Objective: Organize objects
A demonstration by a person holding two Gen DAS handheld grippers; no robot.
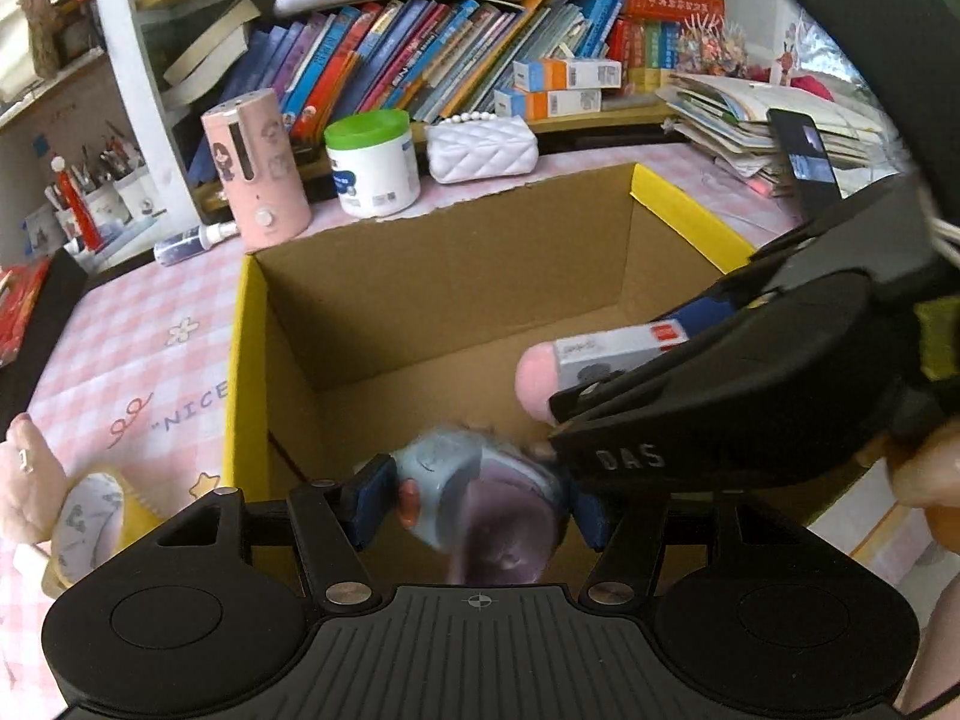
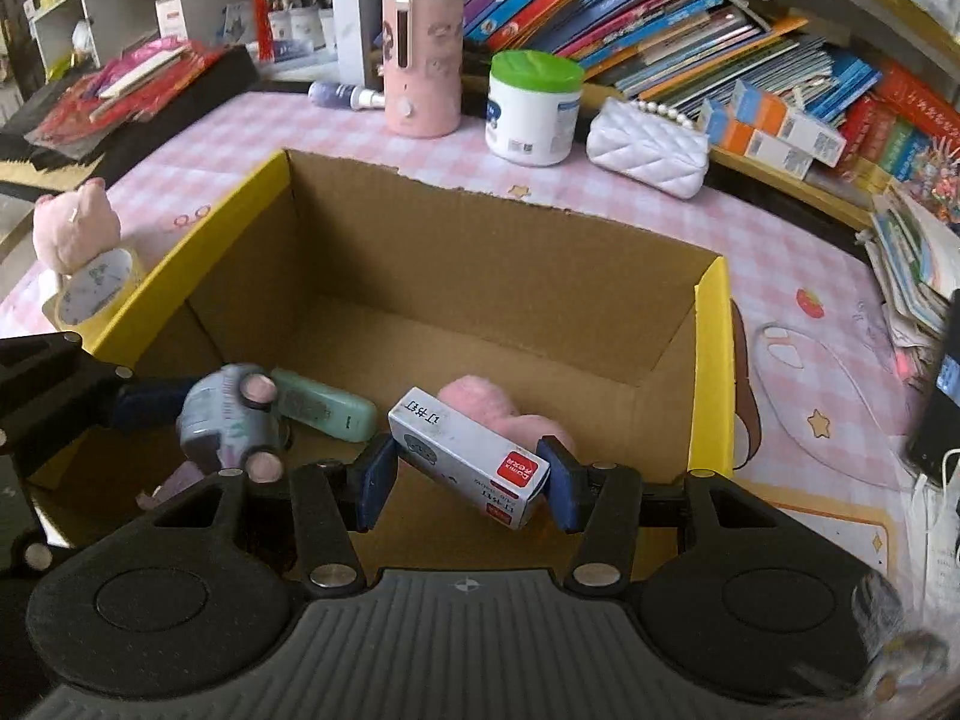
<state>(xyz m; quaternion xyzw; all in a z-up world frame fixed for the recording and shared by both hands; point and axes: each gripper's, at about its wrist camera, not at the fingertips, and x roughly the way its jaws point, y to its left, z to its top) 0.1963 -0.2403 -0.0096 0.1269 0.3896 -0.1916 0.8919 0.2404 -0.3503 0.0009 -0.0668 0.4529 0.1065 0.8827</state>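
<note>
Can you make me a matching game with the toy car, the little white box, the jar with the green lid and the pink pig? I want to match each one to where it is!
Things:
1. toy car
2. little white box
3. jar with the green lid
4. pink pig

Places:
A. on the checked cloth behind the cardboard box
B. in the right tongs, over the cardboard box
C. on the cloth outside the box's yellow left wall
D. in the left tongs, over the cardboard box

Pairs: 1-D, 2-B, 3-A, 4-C
</note>
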